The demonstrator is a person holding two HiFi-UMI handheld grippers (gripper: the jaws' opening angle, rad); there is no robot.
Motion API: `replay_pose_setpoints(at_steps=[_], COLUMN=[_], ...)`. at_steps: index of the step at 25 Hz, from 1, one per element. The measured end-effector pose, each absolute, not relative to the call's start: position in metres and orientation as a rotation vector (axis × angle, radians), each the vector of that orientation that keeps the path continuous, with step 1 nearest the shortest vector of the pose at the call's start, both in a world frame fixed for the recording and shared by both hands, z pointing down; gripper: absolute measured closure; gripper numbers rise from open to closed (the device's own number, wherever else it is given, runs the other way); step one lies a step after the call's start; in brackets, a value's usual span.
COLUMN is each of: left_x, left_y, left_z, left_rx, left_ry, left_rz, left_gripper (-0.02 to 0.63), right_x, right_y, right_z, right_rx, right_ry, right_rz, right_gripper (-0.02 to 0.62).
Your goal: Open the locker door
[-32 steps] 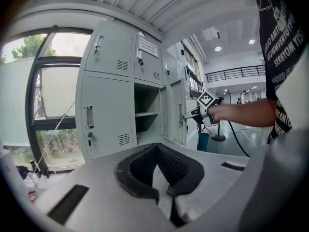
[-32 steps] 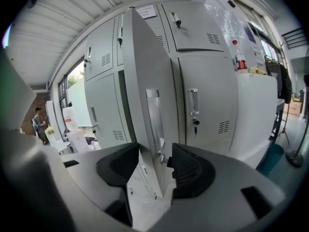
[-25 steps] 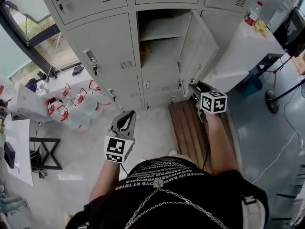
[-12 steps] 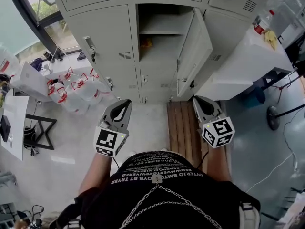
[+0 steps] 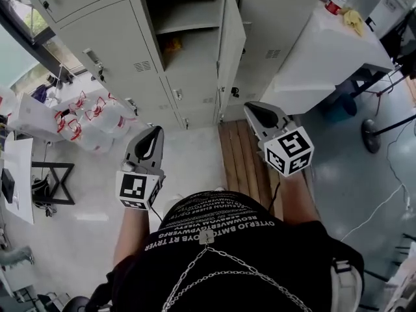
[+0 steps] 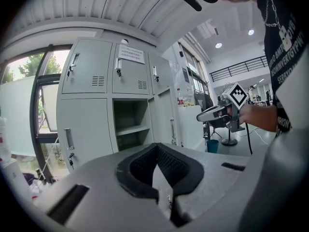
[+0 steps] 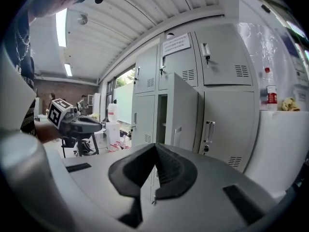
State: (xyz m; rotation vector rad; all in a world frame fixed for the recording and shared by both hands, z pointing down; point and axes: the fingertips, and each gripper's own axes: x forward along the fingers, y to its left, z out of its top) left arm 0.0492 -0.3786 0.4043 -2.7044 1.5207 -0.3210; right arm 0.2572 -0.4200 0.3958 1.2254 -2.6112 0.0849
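Observation:
The grey locker bank fills the top of the head view. One locker door (image 5: 231, 39) stands swung open to the right of its compartment (image 5: 179, 41), which has a shelf inside. The same door (image 7: 182, 114) shows ahead in the right gripper view and, almost edge-on, the door (image 6: 169, 125) in the left gripper view. My left gripper (image 5: 155, 130) hovers over the floor, shut and holding nothing. My right gripper (image 5: 251, 108) hangs over the wooden pallet, short of the door and also shut on nothing. Both gripper views show the pads closed, left gripper (image 6: 157, 148) and right gripper (image 7: 155, 147).
Large water bottles with red handles (image 5: 97, 119) stand on the floor at the left, below a window. A white counter (image 5: 322, 54) with a bottle (image 5: 332, 4) adjoins the lockers on the right. A wooden pallet (image 5: 242, 158) lies before the open locker. A round stand base (image 5: 372, 135) sits far right.
Both grippers have drawn back from the lockers toward my body. The right gripper has left the lower edge of the open door. The door stays open.

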Motion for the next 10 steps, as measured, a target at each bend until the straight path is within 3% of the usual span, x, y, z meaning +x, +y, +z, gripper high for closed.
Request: replay_pose_setpoints(at_steps=[10], left_x=[0.089], left_y=[-0.379], left_z=[0.412], left_rx=[-2.697], left_ry=[1.514], left_rz=[-0.373], left_gripper=[0.601], right_x=[0.276], right_y=[-0.427], right_z=[0.404], right_rx=[1.177], right_ry=[-2.677], right_rz=[0.109], right_gripper=[0.6])
